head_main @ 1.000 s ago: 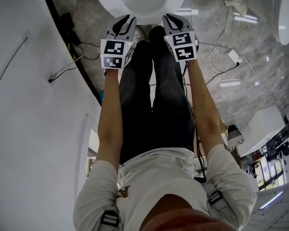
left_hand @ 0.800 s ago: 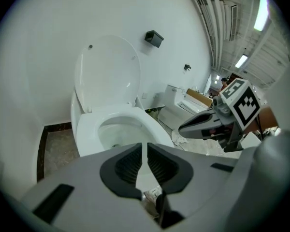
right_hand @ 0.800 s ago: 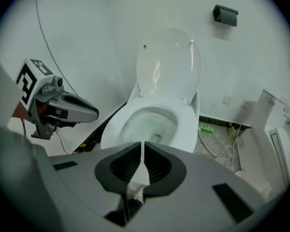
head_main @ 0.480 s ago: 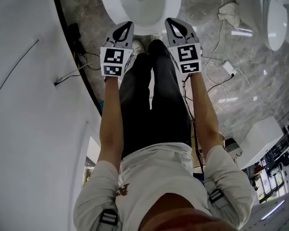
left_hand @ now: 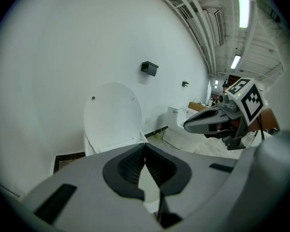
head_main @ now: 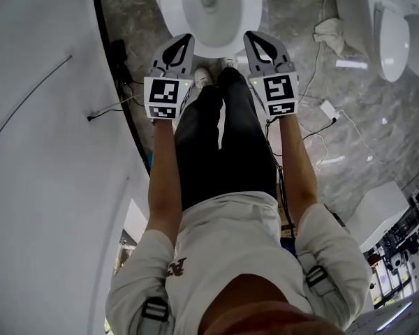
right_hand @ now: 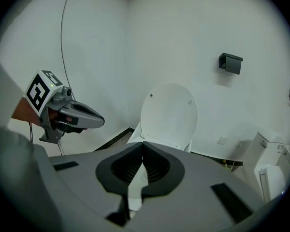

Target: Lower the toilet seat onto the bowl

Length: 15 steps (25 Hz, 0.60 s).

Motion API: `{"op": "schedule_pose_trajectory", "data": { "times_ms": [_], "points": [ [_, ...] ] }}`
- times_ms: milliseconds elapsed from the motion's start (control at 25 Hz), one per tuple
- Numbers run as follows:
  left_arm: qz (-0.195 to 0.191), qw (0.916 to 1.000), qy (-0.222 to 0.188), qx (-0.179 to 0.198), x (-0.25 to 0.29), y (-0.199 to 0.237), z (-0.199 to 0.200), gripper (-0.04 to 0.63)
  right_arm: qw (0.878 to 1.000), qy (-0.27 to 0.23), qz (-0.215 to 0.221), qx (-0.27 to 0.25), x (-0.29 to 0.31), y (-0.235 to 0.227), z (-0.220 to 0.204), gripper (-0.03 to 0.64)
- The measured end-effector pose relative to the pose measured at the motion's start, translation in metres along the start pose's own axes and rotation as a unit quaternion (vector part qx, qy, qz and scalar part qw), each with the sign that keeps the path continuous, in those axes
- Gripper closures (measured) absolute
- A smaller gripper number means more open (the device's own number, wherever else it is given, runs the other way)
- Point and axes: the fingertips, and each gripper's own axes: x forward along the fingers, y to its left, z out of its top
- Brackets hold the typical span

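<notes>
Item: toilet seat [right_hand: 169, 112], one, standing raised against the wall straight ahead of both sets of jaws and well clear of their tips. It shows as a solid white oval with two small studs, and we cannot tell seat from lid. Bowl [head_main: 248, 19], one, open, below and just beyond the tips. Left gripper [head_main: 185, 42], one, clenched, nothing between its jaws. Right gripper [head_main: 255, 40], one, level with the left and just beside it, its jaws just closed the last of the way on nothing. We judge the step to be the approach, with no contact made and the seat not yet lowered. The next move calls for reaching forward to the upper edge of the seat, tipping it toward us and easing it down without a slam. Further off the right gripper's side: second toilet [head_main: 392, 33], one; cloth [head_main: 330, 30] on the floor, one. Above the seat: black wall box [right_hand: 230, 63], one.
</notes>
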Motion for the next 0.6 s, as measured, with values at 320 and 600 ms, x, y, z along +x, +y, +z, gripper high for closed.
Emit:
{"op": "schedule_pose_trajectory", "data": {
  "times_ms": [320, 600],
  "points": [
    [0.006, 0.9996, -0.022, 0.016, -0.029, -0.012, 0.045, 0.572, 1.000, -0.024, -0.002, -0.008, -0.032, 0.001, 0.040, 0.595],
    [0.008, 0.9990, -0.036, 0.024, -0.051, -0.023, 0.077, 0.572, 0.999, -0.037, -0.003, -0.009, -0.058, 0.003, 0.068, 0.595]
  ]
}}
